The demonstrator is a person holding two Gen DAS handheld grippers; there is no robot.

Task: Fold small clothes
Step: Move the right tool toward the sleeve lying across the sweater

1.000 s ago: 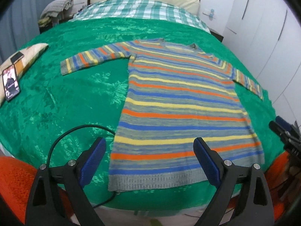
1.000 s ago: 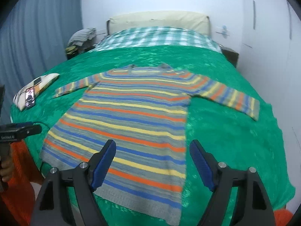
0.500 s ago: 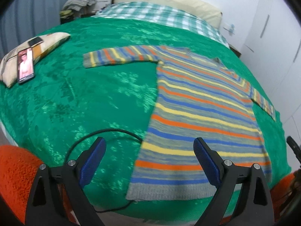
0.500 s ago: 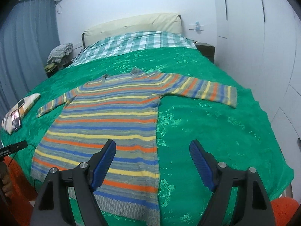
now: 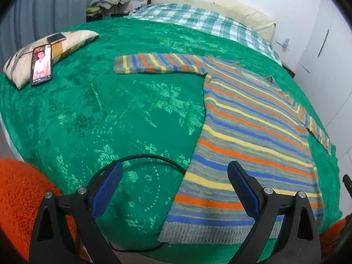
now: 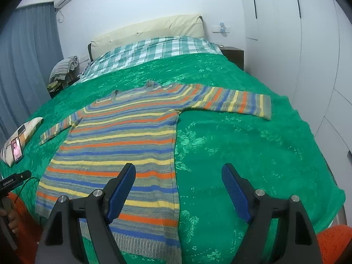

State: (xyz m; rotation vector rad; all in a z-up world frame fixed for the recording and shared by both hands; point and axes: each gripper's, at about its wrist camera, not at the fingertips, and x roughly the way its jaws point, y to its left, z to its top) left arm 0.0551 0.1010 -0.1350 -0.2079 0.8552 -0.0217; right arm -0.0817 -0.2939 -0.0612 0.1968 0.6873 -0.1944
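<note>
Striped sweater (image 5: 253, 136) lies flat and face up on the green bedspread (image 5: 110, 114), hem toward the near edge of the bed, neck toward the far checked blanket (image 6: 154, 48), both sleeves spread straight out to left and right. It looks like a light, soft knit: it should drape and sag once lifted, stretch a little under a pull, and cling slightly to the textured cover instead of sliding. A pinch on a single edge would likely let the rest trail, so the ribbed hem corners or the sleeve cuffs seem the best places to take hold, one per gripper, through the full thickness of both layers.

The left gripper (image 5: 173, 187) stands wide open with nothing between its blue pads, above the near left hem corner and a black cable (image 5: 149, 157) looping on the cover. The right gripper (image 6: 178, 189) is equally wide and empty, straddling the right side seam near the hem.

Compared with a second ago, each view has swung outward: the left one now takes in more bare cover, the pillow (image 5: 72, 38) and the phone (image 5: 41, 65), and the right one more bare cover right of the garment. The sweater itself lies as it did.
</note>
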